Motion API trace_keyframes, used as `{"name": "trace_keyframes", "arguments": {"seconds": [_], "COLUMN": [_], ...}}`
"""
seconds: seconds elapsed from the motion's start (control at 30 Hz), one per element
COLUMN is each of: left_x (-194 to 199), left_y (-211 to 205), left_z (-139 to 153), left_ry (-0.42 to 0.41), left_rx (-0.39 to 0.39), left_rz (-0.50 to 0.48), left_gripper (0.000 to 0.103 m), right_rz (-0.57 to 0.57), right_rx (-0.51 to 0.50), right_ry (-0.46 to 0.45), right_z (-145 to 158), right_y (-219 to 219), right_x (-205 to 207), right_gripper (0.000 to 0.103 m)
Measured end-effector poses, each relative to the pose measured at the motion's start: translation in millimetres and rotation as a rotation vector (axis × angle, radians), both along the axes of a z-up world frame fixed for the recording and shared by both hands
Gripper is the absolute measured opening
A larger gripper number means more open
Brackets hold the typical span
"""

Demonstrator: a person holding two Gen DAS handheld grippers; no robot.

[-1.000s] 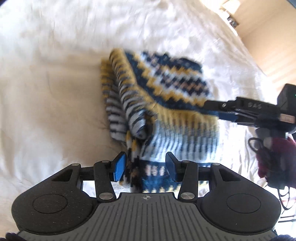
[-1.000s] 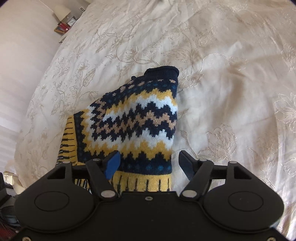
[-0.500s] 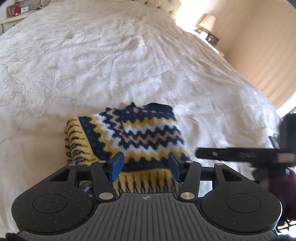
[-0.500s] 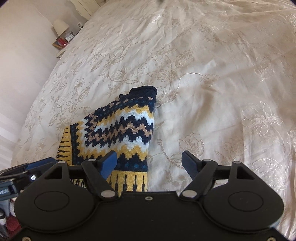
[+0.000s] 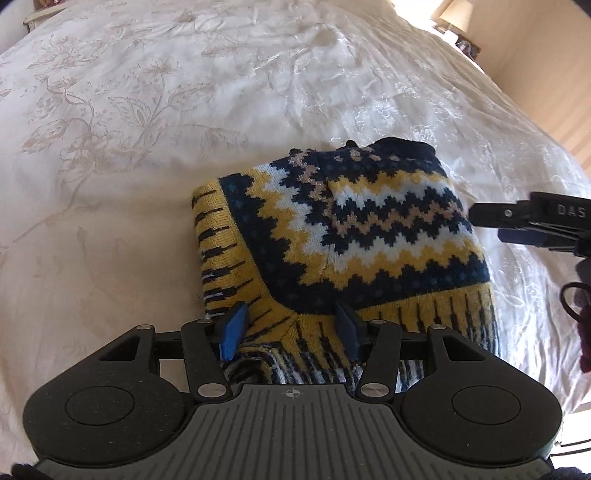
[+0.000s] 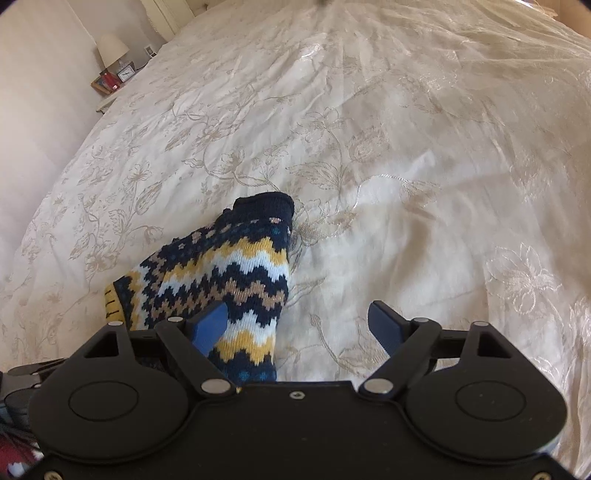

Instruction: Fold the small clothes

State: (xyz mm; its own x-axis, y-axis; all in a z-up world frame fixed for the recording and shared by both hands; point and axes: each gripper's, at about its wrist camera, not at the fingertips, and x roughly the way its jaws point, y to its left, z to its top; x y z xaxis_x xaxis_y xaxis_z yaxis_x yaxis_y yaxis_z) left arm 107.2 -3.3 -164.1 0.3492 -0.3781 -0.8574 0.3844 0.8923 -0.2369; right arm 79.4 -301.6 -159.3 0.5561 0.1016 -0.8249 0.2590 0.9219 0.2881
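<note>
A small knitted sweater (image 5: 354, 236), navy, yellow and white zigzag, lies folded on the cream bedspread (image 5: 147, 122). My left gripper (image 5: 290, 332) is open, its blue pads over the sweater's yellow hem at the near edge, holding nothing. My right gripper (image 6: 299, 328) is open and empty, just above the sweater's right side (image 6: 225, 280); its left pad overlaps the knit, its right pad is over bare bedspread. The right gripper's fingers (image 5: 517, 218) show at the right edge of the left wrist view.
The floral embroidered bedspread (image 6: 406, 147) fills both views. A nightstand with a lamp (image 6: 110, 48), clock and books stands far left by the wall in the right wrist view. A lamp (image 5: 454, 14) shows at the far right corner in the left wrist view.
The sweater was held up and is now laid folded on the bed. Both grippers have let go and drawn back toward the near edge, tilting up.
</note>
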Motion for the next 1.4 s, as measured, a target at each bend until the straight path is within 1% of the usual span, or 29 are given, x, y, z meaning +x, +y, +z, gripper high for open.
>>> {"name": "trace_keyframes", "arguments": {"seconds": [0.07,0.13,0.23,0.27,0.3,0.33,0.37,0.43,0.57,0.63,0.7,0.77,0.87,0.93,0.97,1.03,1.1,1.13,1.2,1.3,1.4], "left_x": [1.9,3.1,4.4,4.4,4.5,5.0,5.6,6.9,5.1,3.8,3.0,2.4,0.1,-2.9,-4.7,-8.8,-11.5,-12.5,-14.0,-18.0,-24.6], "left_y": [0.9,-0.3,-0.3,-0.4,-0.4,-0.3,0.0,0.6,1.1,1.1,1.0,0.4,-3.0,-7.2,-9.7,-13.3,-15.9,-16.8,-19.2,-21.0,-19.8], "left_z": [-0.8,-2.2,-3.4,-3.4,-3.4,-3.6,-3.5,-3.1,-1.2,-1.5,-1.7,-2.5,-3.9,-5.0,-5.5,-6.7,-7.6,-7.2,-5.5,0.4,10.2], "left_ry": [0.008,0.015,0.021,0.02,0.02,0.022,0.026,0.034,0.036,0.033,0.027,0.021,0.005,-0.014,-0.024,-0.045,-0.055,-0.058,-0.06,-0.083,-0.118], "left_rx": [-0.003,-0.008,-0.013,-0.012,-0.011,-0.012,-0.015,-0.02,-0.023,-0.024,-0.024,-0.026,-0.021,-0.009,-0.003,0.009,0.011,0.011,0.011,0.018,0.044], "left_rz": [-0.002,-0.004,-0.012,-0.017,-0.02,-0.021,-0.021,-0.018,-0.018,-0.02,-0.026,-0.034,-0.06,-0.089,-0.103,-0.125,-0.134,-0.138,-0.15,-0.152,-0.117], "left_gripper": [0.05,0.051,0.051,0.051,0.051,0.051,0.051,0.051,0.051,0.051,0.052,0.055,0.061,0.071,0.074,0.082,0.086,0.092,0.094,0.098,0.098], "right_rz": [-0.011,-0.011,0.052,0.069,0.076,0.079,0.079,0.072,0.057,0.059,0.06,0.071,0.073,0.039,0.026,0.024,0.037,0.047,0.059,0.043,0.023], "right_rx": [-0.023,-0.05,-0.119,-0.141,-0.155,-0.156,-0.154,-0.167,-0.167,-0.178,-0.186,-0.203,-0.222,-0.207,-0.203,-0.205,-0.216,-0.221,-0.219,-0.172,-0.127], "right_ry": [0.037,0.092,0.192,0.207,0.212,0.216,0.212,0.157,0.046,0.022,0.032,0.088,0.153,0.166,0.167,0.17,0.167,0.161,0.144,0.126,0.092], "right_z": [-10.8,-25.2,-49.3,-54.0,-55.4,-54.6,-52.0,-37.5,-2.5,7.7,9.8,-0.4,-28.4,-42.3,-45.4,-47.9,-47.4,-46.6,-44.4,-41.9,-34.7], "right_y": [2.8,7.3,18.6,21.5,22.3,21.9,21.1,21.4,29.2,36.7,45.0,54.5,62.8,65.6,66.0,67.1,68.1,68.5,67.1,60.1,52.1], "right_x": [17.5,34.5,57.3,62.0,64.8,66.1,65.4,55.4,15.6,-5.6,-21.2,-27.3,-31.9,-31.6,-31.8,-29.6,-29.3,-30.5,-34.2,-40.6,-47.7], "right_gripper": [0.085,0.087,0.089,0.091,0.096,0.097,0.097,0.096,0.096,0.096,0.096,0.096,0.097,0.1,0.102,0.102,0.102,0.102,0.102,0.102,0.102]}}
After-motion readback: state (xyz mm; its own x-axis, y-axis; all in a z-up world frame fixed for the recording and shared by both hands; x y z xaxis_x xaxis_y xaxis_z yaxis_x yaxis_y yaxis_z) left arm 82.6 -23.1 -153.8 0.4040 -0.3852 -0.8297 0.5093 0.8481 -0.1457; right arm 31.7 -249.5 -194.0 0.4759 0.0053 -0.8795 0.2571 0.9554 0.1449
